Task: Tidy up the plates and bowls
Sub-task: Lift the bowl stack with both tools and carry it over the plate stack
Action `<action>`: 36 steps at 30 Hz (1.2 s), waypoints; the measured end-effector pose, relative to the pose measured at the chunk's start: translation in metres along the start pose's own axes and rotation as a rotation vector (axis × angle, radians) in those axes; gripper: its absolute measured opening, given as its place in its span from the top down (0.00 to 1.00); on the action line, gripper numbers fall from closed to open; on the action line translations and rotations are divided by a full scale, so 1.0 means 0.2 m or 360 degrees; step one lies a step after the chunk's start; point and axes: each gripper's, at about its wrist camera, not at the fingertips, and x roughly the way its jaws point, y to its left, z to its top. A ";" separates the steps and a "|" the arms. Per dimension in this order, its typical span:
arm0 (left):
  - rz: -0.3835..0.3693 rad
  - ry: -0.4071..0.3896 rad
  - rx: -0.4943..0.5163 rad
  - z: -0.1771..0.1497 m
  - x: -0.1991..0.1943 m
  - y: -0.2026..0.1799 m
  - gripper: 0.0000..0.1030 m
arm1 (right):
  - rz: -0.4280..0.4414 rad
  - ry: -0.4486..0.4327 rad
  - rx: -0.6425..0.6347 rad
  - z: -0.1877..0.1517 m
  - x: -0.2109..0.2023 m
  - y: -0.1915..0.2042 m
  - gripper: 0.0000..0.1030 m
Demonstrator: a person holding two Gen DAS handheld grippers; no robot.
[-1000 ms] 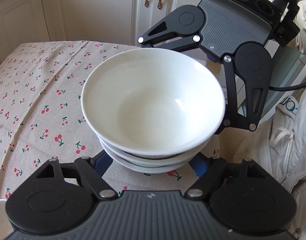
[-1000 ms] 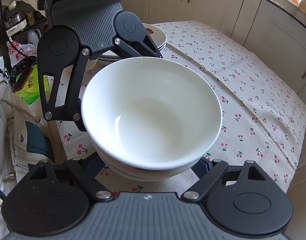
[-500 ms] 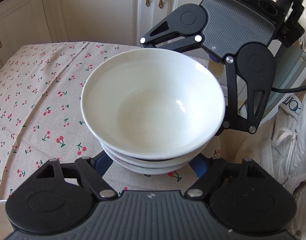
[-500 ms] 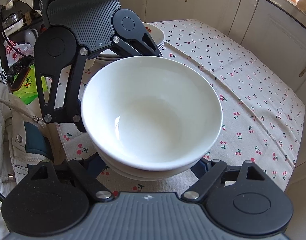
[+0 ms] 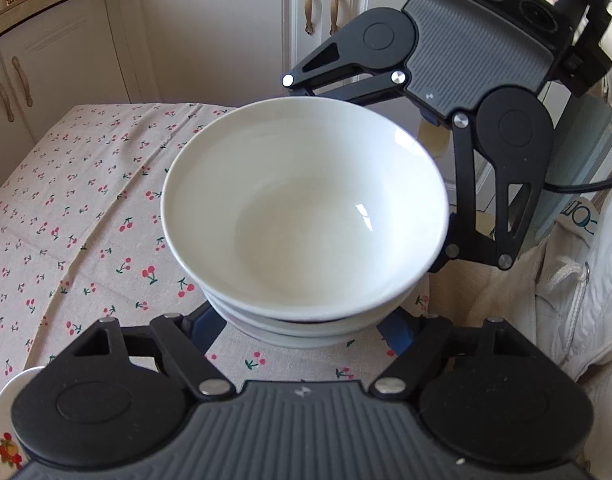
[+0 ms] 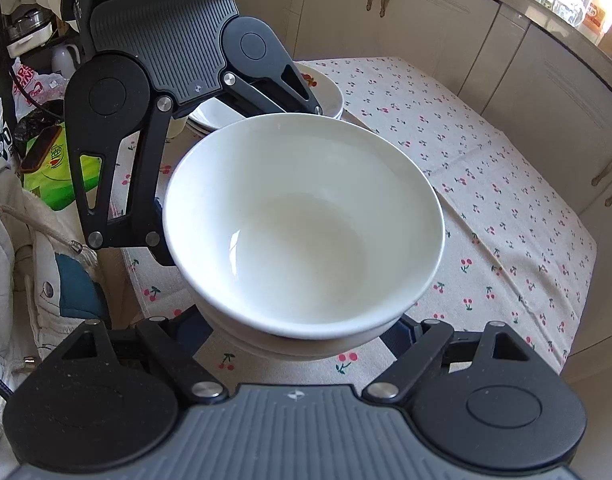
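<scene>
A stack of white bowls (image 5: 306, 216) fills the middle of both wrist views, also in the right wrist view (image 6: 301, 232). It is held above the cherry-print tablecloth (image 5: 65, 216). My left gripper (image 5: 301, 328) grips the stack's lower part from one side, blue fingers (image 5: 203, 324) at its flanks. My right gripper (image 6: 301, 340) grips it from the opposite side. Each gripper shows across the stack in the other's view. A stack of plates with fruit print (image 6: 322, 92) sits on the table behind the left gripper.
A plate rim with fruit print (image 5: 1, 432) lies at the left wrist view's bottom left. Cream cabinets (image 5: 209, 32) stand beyond the table. A white jacket (image 5: 578, 280) and bags (image 6: 53, 152) crowd the table's near end.
Both grippers have lifted the bowl stack higher above the table. The cabinets and table edge have dropped lower in both views.
</scene>
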 end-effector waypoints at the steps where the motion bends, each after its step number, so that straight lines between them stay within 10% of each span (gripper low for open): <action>1: 0.0016 -0.0007 -0.0005 -0.01 -0.03 0.00 0.22 | -0.0004 -0.0006 -0.0017 0.03 -0.01 0.01 0.13; 22: 0.0388 -0.0078 -0.0233 -0.42 -0.52 0.20 0.22 | 0.0045 -0.0106 -0.0436 0.68 0.24 0.15 0.13; 36: 0.0387 -0.0039 -0.0400 -0.59 -0.50 0.38 0.23 | 0.0148 -0.0048 -0.0475 0.86 0.53 0.10 0.13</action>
